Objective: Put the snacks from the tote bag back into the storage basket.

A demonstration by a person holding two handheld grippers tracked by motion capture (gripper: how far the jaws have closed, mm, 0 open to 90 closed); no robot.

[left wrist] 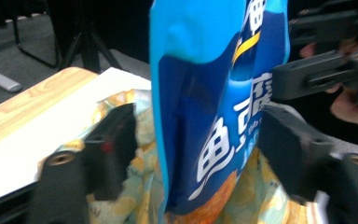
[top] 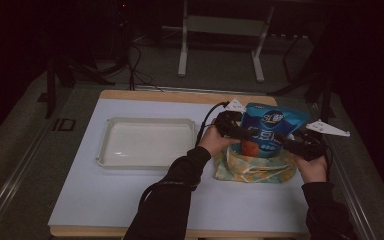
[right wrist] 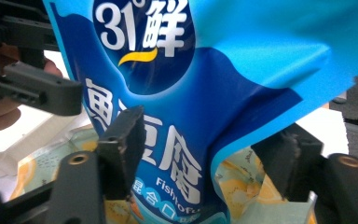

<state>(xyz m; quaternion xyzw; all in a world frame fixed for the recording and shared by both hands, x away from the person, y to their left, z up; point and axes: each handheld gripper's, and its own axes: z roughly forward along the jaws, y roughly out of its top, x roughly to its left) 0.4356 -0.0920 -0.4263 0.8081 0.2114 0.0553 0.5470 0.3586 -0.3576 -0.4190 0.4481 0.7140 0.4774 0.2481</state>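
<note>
Blue snack pouch point(top: 271, 126) stands upright in the high view, its bottom down inside a yellow-patterned cloth bag point(top: 252, 167) near the table's right edge, with a white tray point(top: 147, 142) well apart to the left. The left gripper point(top: 241, 133) reaches in from the pouch's left and the right gripper point(top: 291, 145) from its right, so both are about equally near and the pouch's long axis runs straight up between them.

In the left gripper view, the pouch point(left wrist: 216, 107) rises edge-on between the two black jaws. The right jaw lies against its printed face; the left jaw stands off it with cloth bag point(left wrist: 121, 154) showing in the gap, so the jaws are half-closed and not clamped.

In the right gripper view, the pouch point(right wrist: 186, 93) faces the camera, its lower part between the jaws. The left jaw overlaps the printed front, the right jaw sits just beside the pouch's folded edge; whether the pads press I cannot tell. The lift, I judge, must go straight up along that axis.
</note>
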